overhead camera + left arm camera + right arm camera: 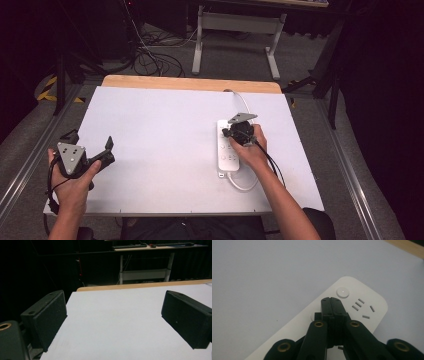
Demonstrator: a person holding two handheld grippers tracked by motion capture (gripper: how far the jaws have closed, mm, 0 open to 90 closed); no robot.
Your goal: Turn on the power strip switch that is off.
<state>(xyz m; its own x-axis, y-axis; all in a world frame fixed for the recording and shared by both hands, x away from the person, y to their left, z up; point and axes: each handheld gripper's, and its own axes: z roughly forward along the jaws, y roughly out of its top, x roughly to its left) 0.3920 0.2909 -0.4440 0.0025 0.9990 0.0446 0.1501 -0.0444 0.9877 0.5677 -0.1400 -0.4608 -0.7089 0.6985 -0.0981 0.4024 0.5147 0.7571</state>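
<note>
While the white power strip [228, 147] is lying flat on the white tabletop [160, 135], its long axis is being seen to run away from the person toward the far wooden edge [190, 83], with its white cable [243, 104] leaving the far end and curving off toward that edge; a second loop of cable [245, 185] is being seen at the near end. In the right gripper view, a round button [342, 292] and a group of socket slots [362, 307] are being shown just beyond the closed tips. Nothing is being seen standing between the strip and the right gripper [235, 134]; the surrounding tabletop is bare. The strip is lying directly beneath the right gripper, whose jaws are being held pressed together with nothing between them, their tips poised over the strip's face; whether contact is being made cannot be told. The left gripper [107, 150] is being held well apart from the strip, off to the strip's left near the table's edge, its jaws being kept wide apart and empty.
</note>
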